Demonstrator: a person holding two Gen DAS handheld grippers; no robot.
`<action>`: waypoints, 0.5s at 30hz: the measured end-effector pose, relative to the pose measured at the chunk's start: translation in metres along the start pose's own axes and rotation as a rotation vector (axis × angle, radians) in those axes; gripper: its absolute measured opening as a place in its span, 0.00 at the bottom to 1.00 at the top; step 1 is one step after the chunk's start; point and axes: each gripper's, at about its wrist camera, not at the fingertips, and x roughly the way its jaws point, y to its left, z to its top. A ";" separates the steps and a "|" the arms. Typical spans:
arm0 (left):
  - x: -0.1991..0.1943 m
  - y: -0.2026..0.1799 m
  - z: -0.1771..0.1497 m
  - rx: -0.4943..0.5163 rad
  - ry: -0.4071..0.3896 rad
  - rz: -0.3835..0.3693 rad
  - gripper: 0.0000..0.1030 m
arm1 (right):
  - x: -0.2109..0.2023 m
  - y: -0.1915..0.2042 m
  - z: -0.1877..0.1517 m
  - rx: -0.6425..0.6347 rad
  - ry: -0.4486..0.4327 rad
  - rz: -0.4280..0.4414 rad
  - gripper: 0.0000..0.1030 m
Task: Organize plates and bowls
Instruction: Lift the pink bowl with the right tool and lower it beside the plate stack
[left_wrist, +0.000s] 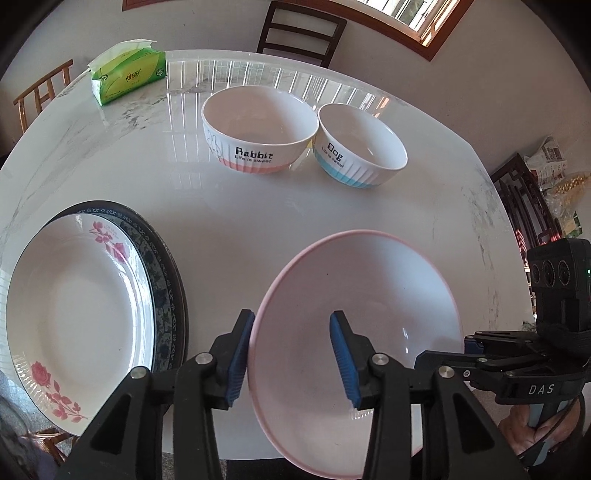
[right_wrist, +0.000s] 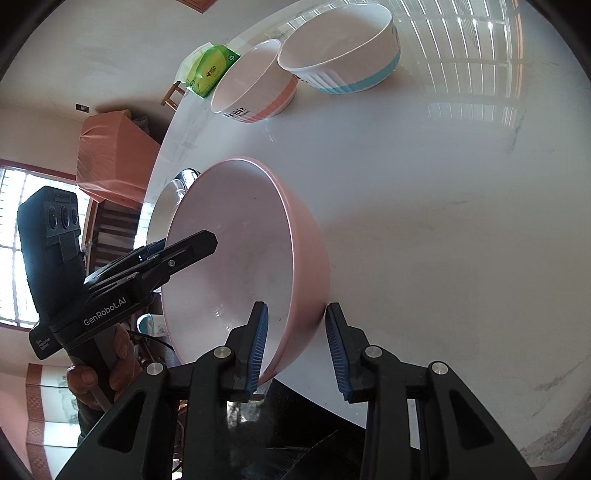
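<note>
A pink bowl (left_wrist: 354, 295) (right_wrist: 236, 258) stands at the near edge of the white marble table (left_wrist: 229, 206). My left gripper (left_wrist: 293, 362) is open and straddles the bowl's left rim, one pad outside and one well inside, neither pressing. On the opposite rim my right gripper (right_wrist: 297, 349) is open too, with the wall loosely between its pads. Each gripper shows in the other's view: the left gripper (right_wrist: 188, 243) and the right gripper (left_wrist: 469, 343). A rose-patterned plate (left_wrist: 74, 306) lies on a dark-rimmed plate (left_wrist: 162, 266) at the left. Farther back stand a "Rabbit" bowl (left_wrist: 258, 133) (right_wrist: 255, 88) and a blue-banded "Dog" bowl (left_wrist: 362, 147) (right_wrist: 340, 48), side by side.
A green tissue pack (left_wrist: 127, 75) (right_wrist: 210, 70) lies at the far left of the table. A dark chair (left_wrist: 301, 33) stands behind the far edge and a wooden chair (left_wrist: 40, 96) at the left. The table edge runs just under the pink bowl.
</note>
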 end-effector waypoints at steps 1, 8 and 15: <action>-0.001 0.003 -0.001 -0.014 -0.008 -0.013 0.42 | -0.004 0.001 -0.001 -0.011 -0.019 -0.006 0.34; -0.017 0.023 -0.003 -0.100 -0.048 -0.095 0.42 | -0.044 0.008 -0.003 -0.067 -0.138 -0.034 0.34; -0.026 0.029 0.001 -0.123 -0.056 -0.122 0.44 | -0.061 0.009 -0.003 -0.047 -0.161 -0.024 0.34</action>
